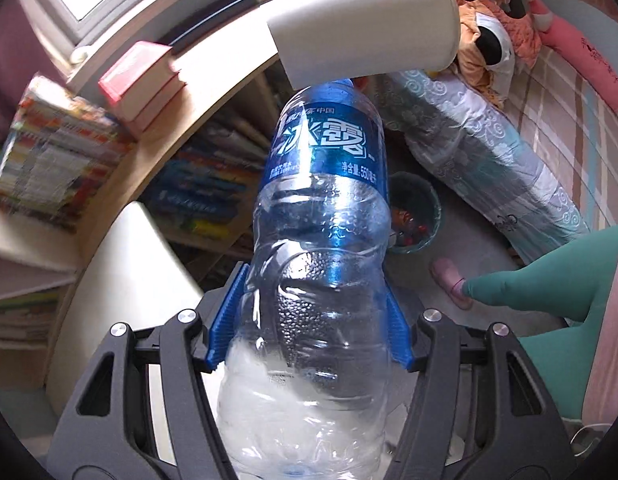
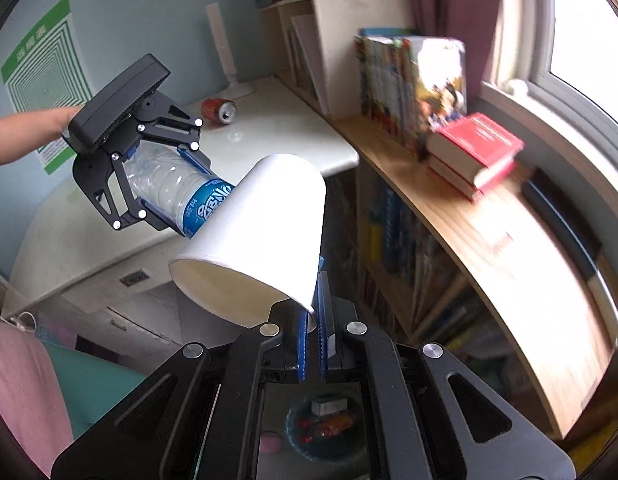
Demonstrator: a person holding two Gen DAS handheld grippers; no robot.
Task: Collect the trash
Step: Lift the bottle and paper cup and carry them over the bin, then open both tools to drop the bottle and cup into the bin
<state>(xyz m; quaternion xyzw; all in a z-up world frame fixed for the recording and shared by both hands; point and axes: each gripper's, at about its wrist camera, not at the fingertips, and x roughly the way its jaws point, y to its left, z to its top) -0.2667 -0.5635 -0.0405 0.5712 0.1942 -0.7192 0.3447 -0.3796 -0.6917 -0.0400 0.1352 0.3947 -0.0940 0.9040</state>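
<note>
Left hand-held gripper point(image 1: 309, 316) clamps a clear bottle point(image 1: 321, 240) w/ blue label, blue pads tight on its body; right hand-held gripper point(image 2: 313, 320) pinches the rim of a white cup point(image 2: 257, 236), jaws nearly closed, cup tipped mouth-down; bottle neck sits just behind cup; teal bin point(image 1: 419, 216) on floor below; red can point(image 2: 218, 111) lies on bench point(image 2: 269, 136).
</note>
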